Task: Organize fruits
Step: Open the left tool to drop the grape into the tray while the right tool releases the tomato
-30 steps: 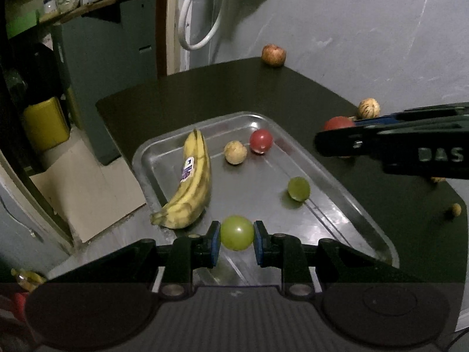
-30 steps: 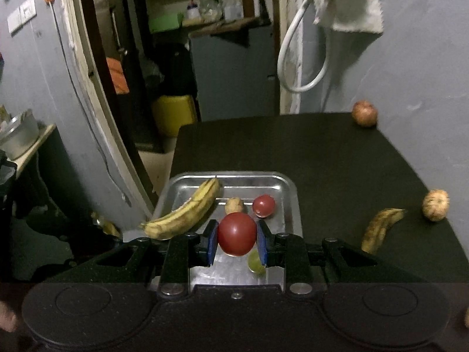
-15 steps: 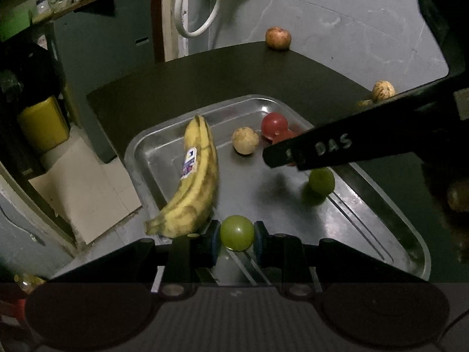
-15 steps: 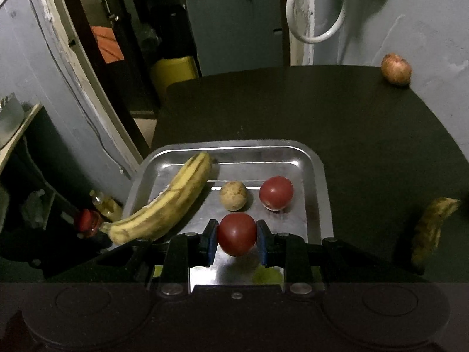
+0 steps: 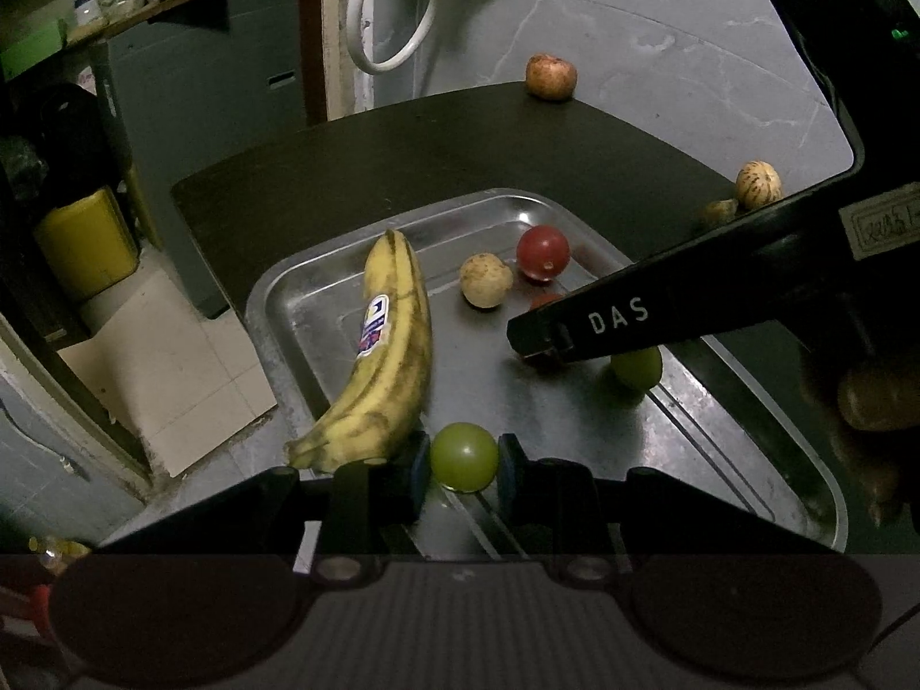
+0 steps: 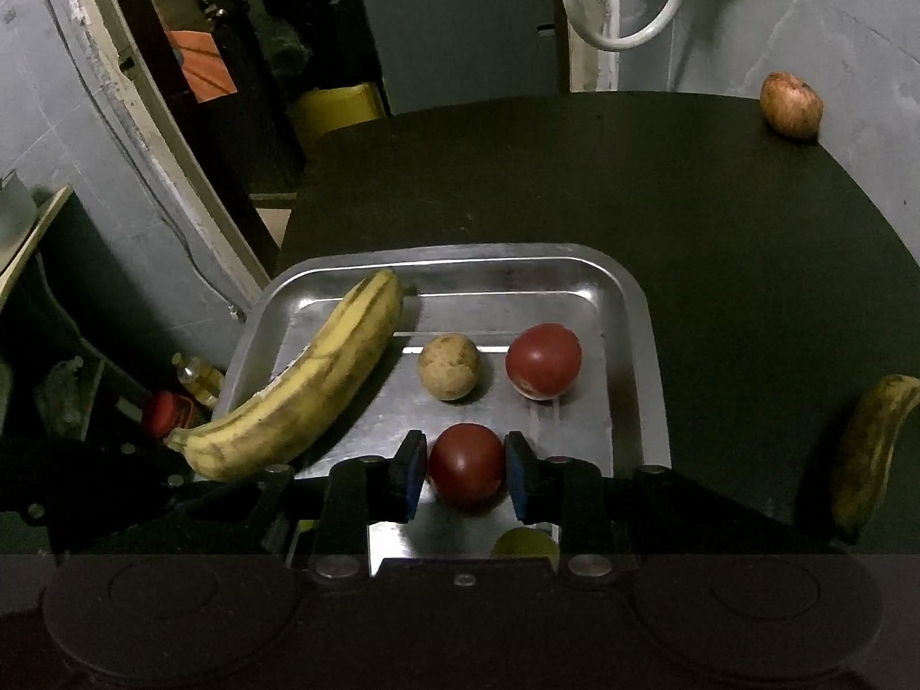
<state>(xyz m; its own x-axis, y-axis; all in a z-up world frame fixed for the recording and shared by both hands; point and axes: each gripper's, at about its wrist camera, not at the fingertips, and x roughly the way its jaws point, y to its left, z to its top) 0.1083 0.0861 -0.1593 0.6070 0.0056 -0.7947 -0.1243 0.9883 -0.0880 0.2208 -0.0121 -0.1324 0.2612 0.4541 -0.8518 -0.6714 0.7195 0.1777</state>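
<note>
While both claws hang low over the tray (image 6: 632, 310), each has a small fruit between its pads. Left claw (image 5: 464, 463): pinching a green round fruit (image 5: 464, 457), pads pressed on both sides, just beside the stem end of the banana (image 5: 385, 362), probably carried there to be set down. Right claw (image 6: 467, 468): jaws have just been opening around a red round fruit (image 6: 467, 463); slim gaps show at both pads, so I judge it released onto the tray.

Beyond the right claw lie a tan fruit (image 6: 448, 366) and a second red fruit (image 6: 543, 360); a second green fruit (image 5: 635, 367) sits beneath that claw.

Tray count: one banana, two red, two green, one tan.

Farther out on the worktop (image 6: 632, 184), not yet gathered: a dark banana (image 6: 868, 448), a striped pale fruit (image 5: 759, 184), a reddish-brown fruit (image 6: 790, 105) at the far edge.
</note>
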